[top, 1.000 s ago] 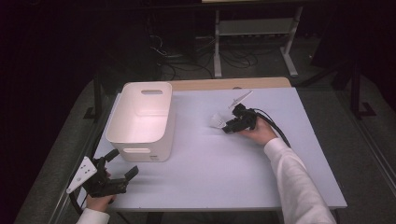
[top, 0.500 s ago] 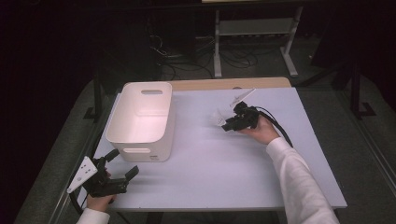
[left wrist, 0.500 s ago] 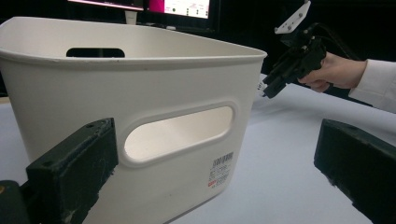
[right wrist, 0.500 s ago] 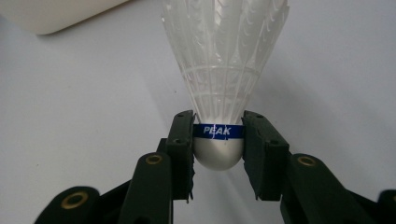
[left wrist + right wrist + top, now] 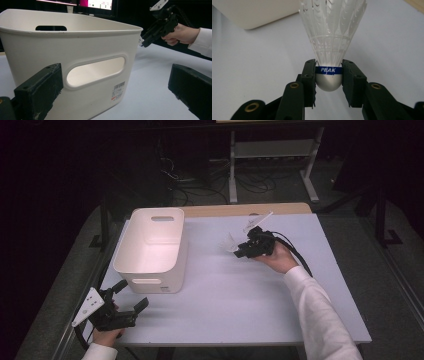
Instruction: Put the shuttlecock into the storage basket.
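My right gripper is shut on the rounded cork base of a white feathered shuttlecock, which has a blue band reading PEAK. In the high view the right gripper hovers a little above the table's right middle, with the shuttlecock pointing left toward the white bin. My left gripper rests at the table's front left corner, just short of the bin's near wall. Its jaws stand wide open with nothing between them. In the left gripper view, the left gripper faces the bin's handle cutout.
The pale blue tabletop stretches between the bin and the right arm. A wooden strip runs along the far edge. Beyond the table stand a dark floor, cables and a metal frame. The right gripper appears beyond the bin's rim.
My right gripper has lifted slightly with the shuttlecock still clamped in it. The left gripper and the bin have stayed where they were.
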Available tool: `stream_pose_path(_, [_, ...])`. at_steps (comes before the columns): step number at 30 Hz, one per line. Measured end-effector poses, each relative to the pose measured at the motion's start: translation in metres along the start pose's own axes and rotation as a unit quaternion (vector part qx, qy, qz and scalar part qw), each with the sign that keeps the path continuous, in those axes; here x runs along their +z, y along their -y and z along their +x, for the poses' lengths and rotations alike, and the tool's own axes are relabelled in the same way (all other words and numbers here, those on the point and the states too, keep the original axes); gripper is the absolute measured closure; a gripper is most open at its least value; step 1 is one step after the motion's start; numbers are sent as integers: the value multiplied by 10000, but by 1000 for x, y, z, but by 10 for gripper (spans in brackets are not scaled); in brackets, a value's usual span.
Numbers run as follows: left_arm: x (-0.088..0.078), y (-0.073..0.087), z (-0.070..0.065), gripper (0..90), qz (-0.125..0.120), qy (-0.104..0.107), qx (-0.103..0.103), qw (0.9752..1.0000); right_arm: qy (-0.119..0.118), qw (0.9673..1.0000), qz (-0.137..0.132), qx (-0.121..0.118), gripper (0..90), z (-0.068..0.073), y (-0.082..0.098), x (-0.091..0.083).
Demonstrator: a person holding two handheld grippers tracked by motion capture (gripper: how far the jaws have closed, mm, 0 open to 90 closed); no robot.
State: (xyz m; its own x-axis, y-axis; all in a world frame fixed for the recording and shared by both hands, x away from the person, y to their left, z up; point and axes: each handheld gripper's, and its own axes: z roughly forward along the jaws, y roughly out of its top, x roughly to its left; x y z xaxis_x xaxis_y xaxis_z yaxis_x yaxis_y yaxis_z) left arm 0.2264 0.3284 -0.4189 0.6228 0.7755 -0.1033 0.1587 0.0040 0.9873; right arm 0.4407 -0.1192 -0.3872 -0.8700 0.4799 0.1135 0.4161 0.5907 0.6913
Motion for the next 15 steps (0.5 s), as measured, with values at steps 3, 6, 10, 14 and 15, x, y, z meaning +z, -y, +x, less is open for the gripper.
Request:
stream_pose_path(3, [0, 0, 0, 0, -1, 1, 16, 10000, -8, 9999, -92, -79, 638, 3, -5, -3])
stream_pose_path(6, [0, 0, 0, 0, 25, 3, 5, 10000, -16, 9998, -153, -117, 638, 7, -10, -7])
stream_pose_path(10, [0, 1, 0, 0, 67, 42, -13, 10000, -93, 9994, -313, -145, 637, 11, -15, -13])
stream_pose_path(14, [0, 0, 0, 0, 35, 28, -10, 10000, -121, 9992, -362, -143, 637, 12, -15, -15])
stream_pose_path(15, [0, 0, 0, 0, 25, 28, -10, 10000, -118, 9992, -359, -133, 637, 12, -15, -16])
